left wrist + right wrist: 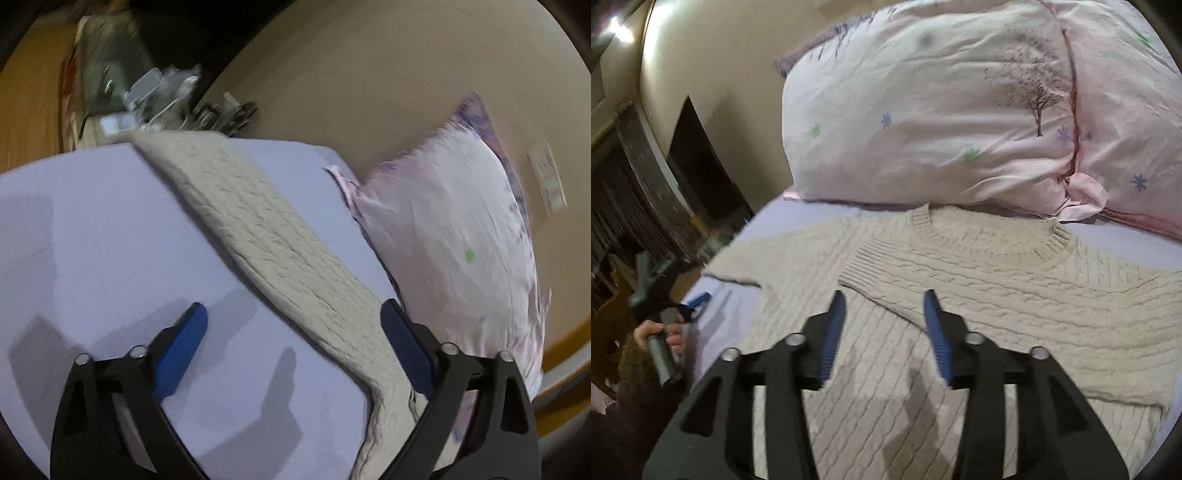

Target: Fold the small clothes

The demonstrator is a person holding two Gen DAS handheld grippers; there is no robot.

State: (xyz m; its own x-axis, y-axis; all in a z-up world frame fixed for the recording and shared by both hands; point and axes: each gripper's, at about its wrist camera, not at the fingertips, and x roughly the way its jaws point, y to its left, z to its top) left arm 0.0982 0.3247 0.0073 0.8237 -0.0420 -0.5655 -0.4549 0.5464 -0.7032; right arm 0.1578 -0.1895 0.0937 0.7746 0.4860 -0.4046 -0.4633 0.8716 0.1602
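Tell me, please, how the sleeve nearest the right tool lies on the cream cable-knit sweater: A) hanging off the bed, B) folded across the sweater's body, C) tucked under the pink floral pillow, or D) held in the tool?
B: the right-wrist view shows the ribbed-cuff sleeve lying folded over the cream cable-knit sweater, with the open right tool above it holding nothing.

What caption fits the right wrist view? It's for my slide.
Open right tool hovers over a cream cable-knit sweater, one sleeve folded across, before pink pillows.
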